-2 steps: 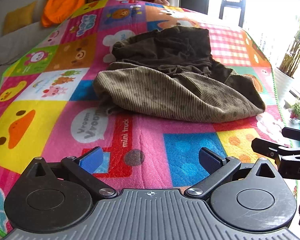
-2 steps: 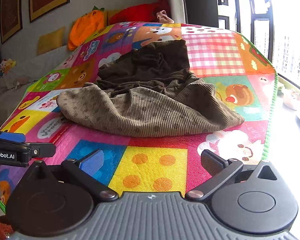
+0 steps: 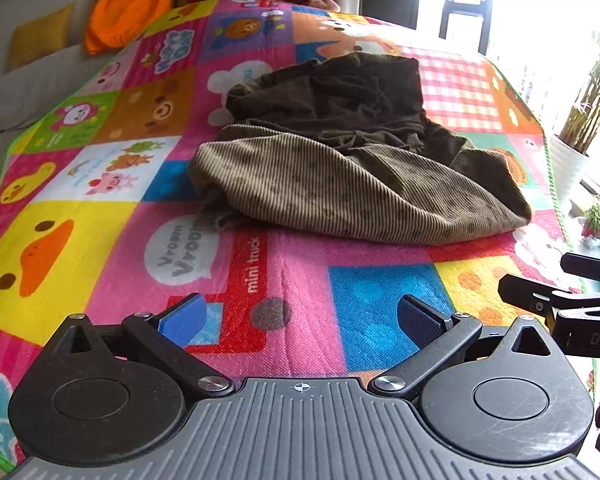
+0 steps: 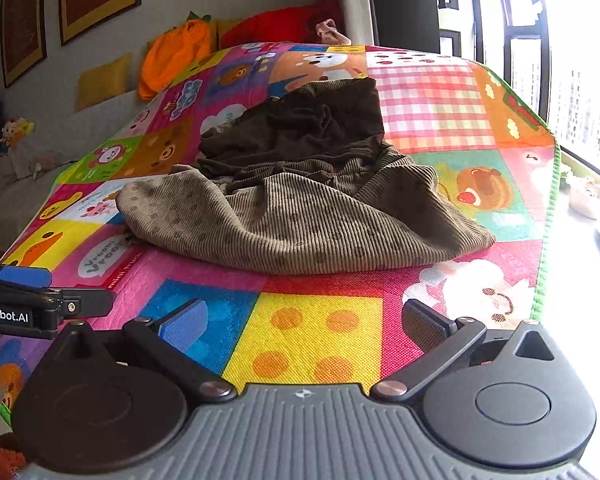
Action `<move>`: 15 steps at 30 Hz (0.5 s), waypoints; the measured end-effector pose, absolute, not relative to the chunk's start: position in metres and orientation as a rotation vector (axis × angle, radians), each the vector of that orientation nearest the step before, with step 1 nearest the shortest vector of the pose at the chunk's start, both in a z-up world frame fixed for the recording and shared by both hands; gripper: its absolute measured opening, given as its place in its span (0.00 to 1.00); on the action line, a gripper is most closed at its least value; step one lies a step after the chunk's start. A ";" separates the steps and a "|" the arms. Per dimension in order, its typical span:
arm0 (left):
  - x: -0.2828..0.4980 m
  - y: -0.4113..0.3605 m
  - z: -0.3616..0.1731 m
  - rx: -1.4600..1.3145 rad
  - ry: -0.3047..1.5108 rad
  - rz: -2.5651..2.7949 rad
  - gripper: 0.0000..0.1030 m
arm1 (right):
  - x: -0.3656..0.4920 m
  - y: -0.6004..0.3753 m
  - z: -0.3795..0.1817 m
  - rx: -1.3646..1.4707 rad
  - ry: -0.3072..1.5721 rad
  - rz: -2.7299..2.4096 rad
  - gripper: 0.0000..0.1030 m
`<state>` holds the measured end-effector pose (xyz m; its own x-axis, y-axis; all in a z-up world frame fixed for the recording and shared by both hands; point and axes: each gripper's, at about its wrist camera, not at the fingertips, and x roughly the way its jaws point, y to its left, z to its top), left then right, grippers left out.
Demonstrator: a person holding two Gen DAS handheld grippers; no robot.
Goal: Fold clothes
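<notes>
A: Where is the olive corduroy garment (image 3: 352, 168)?

B: Crumpled in a heap on the colourful play mat (image 3: 100, 248), around its middle, its lighter ribbed side nearest the grippers.

A: And the left gripper (image 3: 300, 316)?

B: Near the mat's front edge, fingers spread wide, holding nothing, apart from the garment.

A: The right gripper (image 4: 304, 320)?

B: Also at the mat's front edge, just beside the left one, fingers spread, empty.

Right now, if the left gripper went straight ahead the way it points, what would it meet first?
The left gripper, jaws open and empty, points low across the play mat. Straight on, it would likely meet the near folded edge of the brown corduroy garment; it may skim the mat first, as depth is unclear.
</notes>
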<state>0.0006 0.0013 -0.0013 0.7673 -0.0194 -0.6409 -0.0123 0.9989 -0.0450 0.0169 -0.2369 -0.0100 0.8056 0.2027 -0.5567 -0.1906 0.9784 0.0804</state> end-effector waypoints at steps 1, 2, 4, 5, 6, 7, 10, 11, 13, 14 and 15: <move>0.001 0.002 -0.002 -0.052 0.697 0.000 1.00 | 0.017 -0.237 -0.010 0.022 0.597 0.209 1.00; 0.001 0.002 -0.002 -0.056 0.698 0.003 1.00 | 0.017 -0.238 -0.010 0.023 0.596 0.207 1.00; 0.001 0.003 -0.003 -0.063 0.704 0.009 1.00 | 0.017 -0.238 -0.010 0.026 0.594 0.203 1.00; 0.001 0.004 -0.004 -0.065 0.711 0.011 1.00 | 0.017 -0.239 -0.009 0.027 0.593 0.201 1.00; 0.002 0.004 -0.004 -0.067 0.717 0.012 1.00 | 0.018 -0.239 -0.009 0.028 0.592 0.199 1.00; 0.002 0.005 -0.004 -0.069 0.724 0.014 1.00 | 0.018 -0.239 -0.009 0.029 0.591 0.197 1.00; 0.003 0.004 -0.004 -0.066 0.740 0.017 1.00 | 0.018 -0.240 -0.009 0.032 0.587 0.191 1.00; 0.004 0.004 -0.004 -0.064 0.744 0.017 1.00 | 0.018 -0.240 -0.009 0.032 0.588 0.190 1.00; 0.004 0.004 -0.004 -0.063 0.747 0.018 1.00 | 0.020 -0.242 -0.010 0.035 0.588 0.196 1.00; 0.005 0.004 -0.004 -0.063 0.749 0.019 1.00 | 0.021 -0.242 -0.011 0.035 0.589 0.197 1.00; 0.005 0.004 -0.005 -0.064 0.751 0.020 1.00 | 0.021 -0.241 -0.011 0.035 0.591 0.198 1.00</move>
<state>0.0050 0.0036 -0.0047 0.7311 -0.0046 -0.6822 -0.0410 0.9979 -0.0506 0.0209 -0.2415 -0.0114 0.8118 0.1957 -0.5501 -0.1755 0.9804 0.0898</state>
